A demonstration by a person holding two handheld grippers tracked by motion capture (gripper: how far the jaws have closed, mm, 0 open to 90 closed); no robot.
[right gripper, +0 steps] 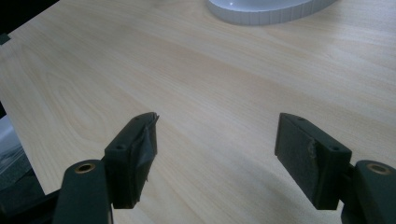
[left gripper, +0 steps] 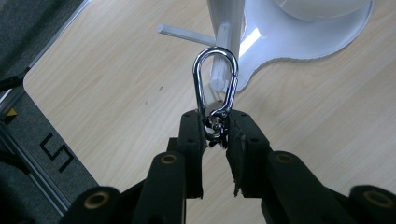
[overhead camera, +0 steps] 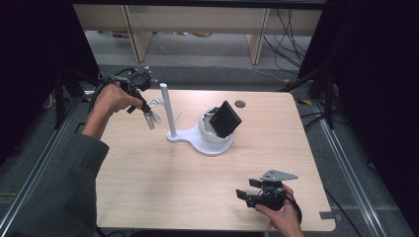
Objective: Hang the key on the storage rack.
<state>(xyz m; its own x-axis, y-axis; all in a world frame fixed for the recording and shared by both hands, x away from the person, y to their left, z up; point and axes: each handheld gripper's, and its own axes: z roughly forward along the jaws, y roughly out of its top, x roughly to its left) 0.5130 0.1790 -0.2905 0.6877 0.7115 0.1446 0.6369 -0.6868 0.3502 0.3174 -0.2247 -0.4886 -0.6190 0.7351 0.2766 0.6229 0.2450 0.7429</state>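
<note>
Metal glints at the far left of the tabletop (overhead camera: 148,163): the left gripper (overhead camera: 149,114) has its jaws clamped on the small swivel ring at the base of a silver carabiner (left gripper: 215,81), pinching it from both sides. The clip's long oval loop sticks out past the jaw tips, and in the left gripper view it sits right in front of a short white peg (left gripper: 223,60) that juts from the white post (overhead camera: 167,109); I can't tell from here whether the loop touches the peg. In the high view the carabiner (overhead camera: 152,117) hangs just to the left of the post, above the wood rather than lying on it.

That post rises from a flat white base (overhead camera: 190,138), which widens to the right under a white bowl-shaped holder (overhead camera: 210,131). A black boxy object (overhead camera: 225,118) sits tilted in that holder, one corner up.

Down at the near right edge of the tabletop, the right gripper (overhead camera: 247,190) is held low in the person's hand, well apart from the stand. Its jaws stand wide apart with nothing but bare wood between them, and its grey three-cornered plate (overhead camera: 277,175) sits on top.
</note>
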